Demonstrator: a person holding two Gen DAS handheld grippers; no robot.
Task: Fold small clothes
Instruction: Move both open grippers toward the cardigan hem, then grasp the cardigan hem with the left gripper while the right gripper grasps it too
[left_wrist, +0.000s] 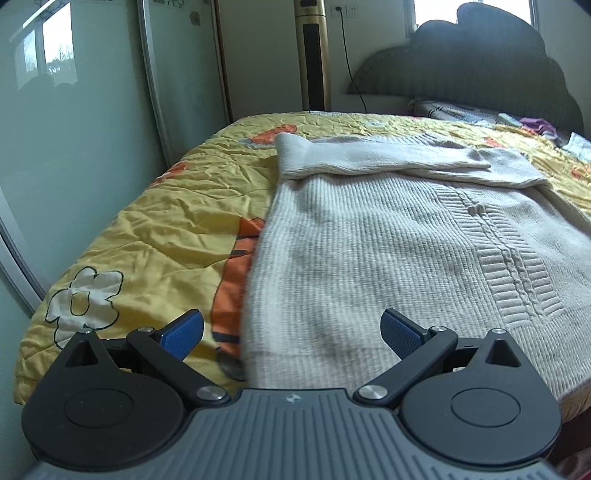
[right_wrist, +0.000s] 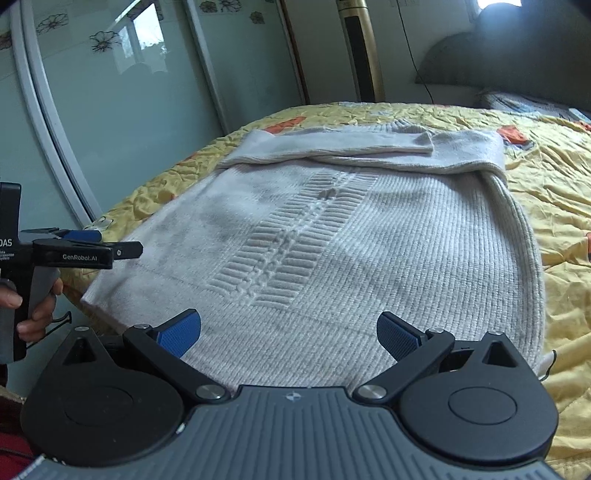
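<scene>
Bed (left_wrist: 140, 206) under yellow cartoon-print quilt (right_wrist: 554, 192). Cream knit sweater (right_wrist: 332, 240) flat near bed's foot edge, both sleeves folded across far end. Left claw (left_wrist: 291, 334) spread wide, empty, above sweater's left hem corner. Right claw (right_wrist: 288, 334) spread wide, empty, above hem.

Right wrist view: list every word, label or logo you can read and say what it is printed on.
"GenRobot.AI" – on the black finger arm of the left gripper, seen from the side at the frame's left edge.
"DAS" – on the left gripper's black body; the start is cut off by the frame edge.
Small print below "DAS" – too small to read.
Nothing readable on the sweater or quilt.
</scene>
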